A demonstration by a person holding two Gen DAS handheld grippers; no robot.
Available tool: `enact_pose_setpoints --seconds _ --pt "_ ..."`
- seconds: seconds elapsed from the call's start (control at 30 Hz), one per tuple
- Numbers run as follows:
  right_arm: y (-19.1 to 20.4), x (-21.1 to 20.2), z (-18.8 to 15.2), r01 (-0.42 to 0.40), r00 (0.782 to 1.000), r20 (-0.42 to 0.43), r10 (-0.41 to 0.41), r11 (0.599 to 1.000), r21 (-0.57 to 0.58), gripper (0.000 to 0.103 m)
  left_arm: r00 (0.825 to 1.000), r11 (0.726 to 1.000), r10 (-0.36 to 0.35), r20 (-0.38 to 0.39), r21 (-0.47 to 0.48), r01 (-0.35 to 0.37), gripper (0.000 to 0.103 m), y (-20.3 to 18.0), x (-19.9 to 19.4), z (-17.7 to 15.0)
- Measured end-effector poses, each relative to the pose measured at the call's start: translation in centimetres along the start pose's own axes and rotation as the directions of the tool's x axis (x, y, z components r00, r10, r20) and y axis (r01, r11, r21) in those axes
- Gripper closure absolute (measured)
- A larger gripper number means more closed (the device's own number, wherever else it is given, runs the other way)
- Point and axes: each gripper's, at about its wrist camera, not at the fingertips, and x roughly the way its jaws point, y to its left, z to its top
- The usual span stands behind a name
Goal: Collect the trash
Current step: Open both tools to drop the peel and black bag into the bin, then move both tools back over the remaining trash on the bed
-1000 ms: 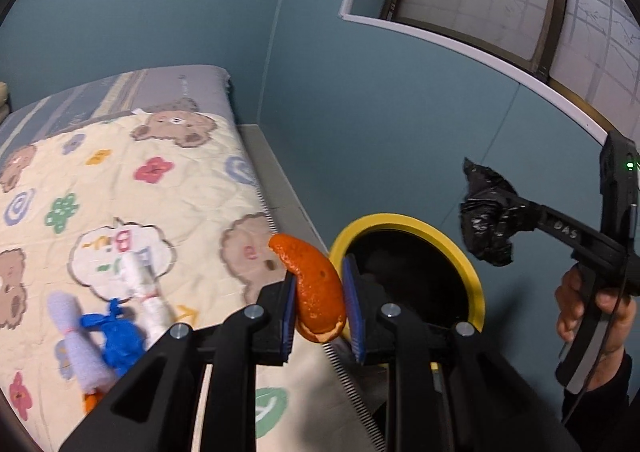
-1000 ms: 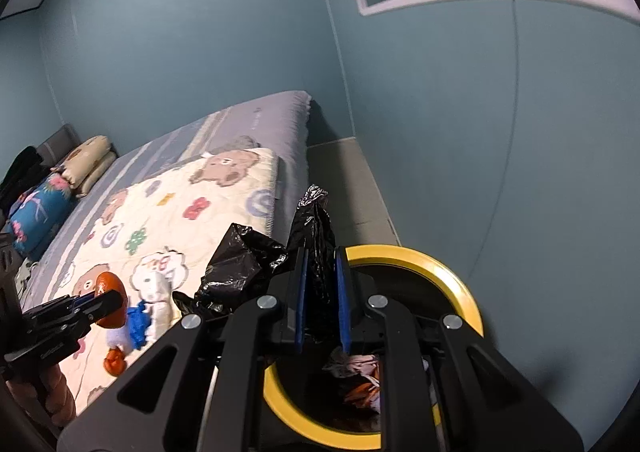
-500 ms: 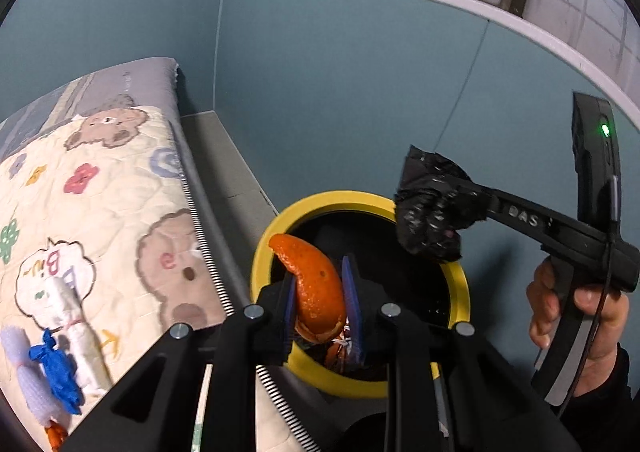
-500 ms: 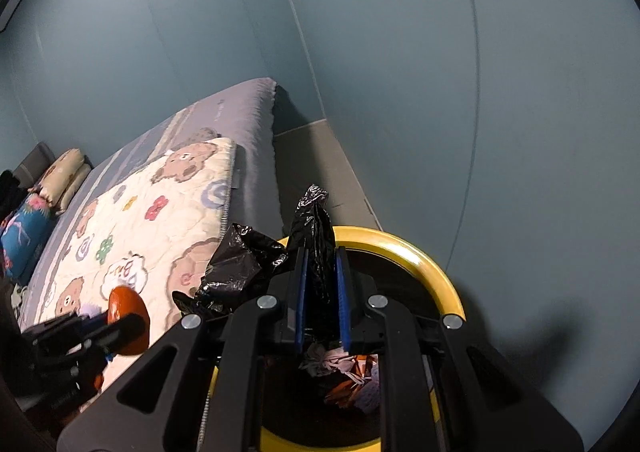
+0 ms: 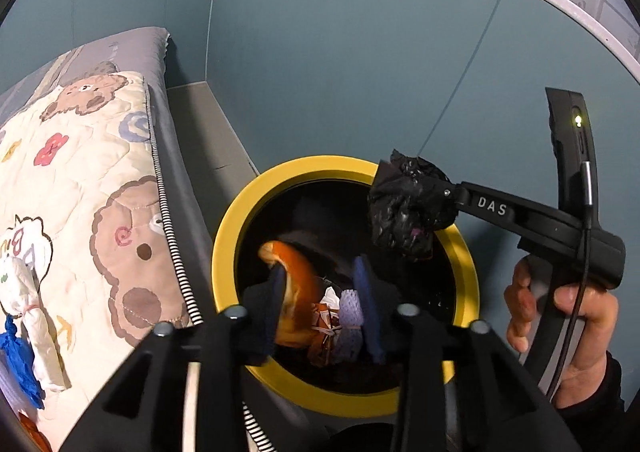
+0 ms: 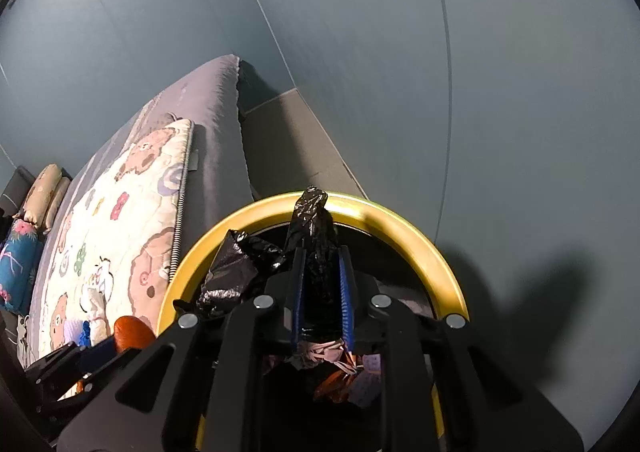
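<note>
Nearest, the left gripper (image 5: 320,304) is opening over the round yellow-rimmed trash bin (image 5: 240,220) — the curved orange peel (image 5: 298,292) lies against the left pad only, clear of the right one. Beside it the right gripper (image 6: 322,292), in a hand (image 5: 568,336), is also parting its jaws, the crumpled black plastic bag (image 6: 316,248) between the blue pads, above the bin's mouth. Paper scraps (image 5: 336,316) lie inside. Farther left — a cream bear-print quilt (image 5: 80,180) on the bed.
</note>
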Motion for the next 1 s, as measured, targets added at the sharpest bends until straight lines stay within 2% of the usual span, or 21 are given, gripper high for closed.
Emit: enact_pose_setpoints --seconds 0.03,0.13,0.6,1.0 --pt "0.1 0.1 0.0 0.000 1.000 -0.004 0.000 1.000 0.003 0.077 1.000 1.000 0.006 0.001 -0.007 -0.006 0.057 0.1 -0.1 -0.1" --pt "0.2 0.1 -0.1 -0.005 1.000 -0.009 0.005 1.000 0.010 0.063 1.000 0.999 0.020 0.021 -0.026 -0.019 0.045 0.5 -0.6 0.0" --pt "1.6 -1.9 -1.1 -0.004 1.000 -0.005 0.004 1.000 0.010 0.057 0.996 0.995 0.040 0.074 -0.097 -0.032 0.022 3.0 -4.4 -0.3" --pt "7.3 -5.6 -1.9 -0.077 0.996 0.044 0.080 0.994 -0.084 0.053 0.980 0.979 0.127 0.156 -0.179 -0.098 0.018 7.7 -10.8 -2.1"
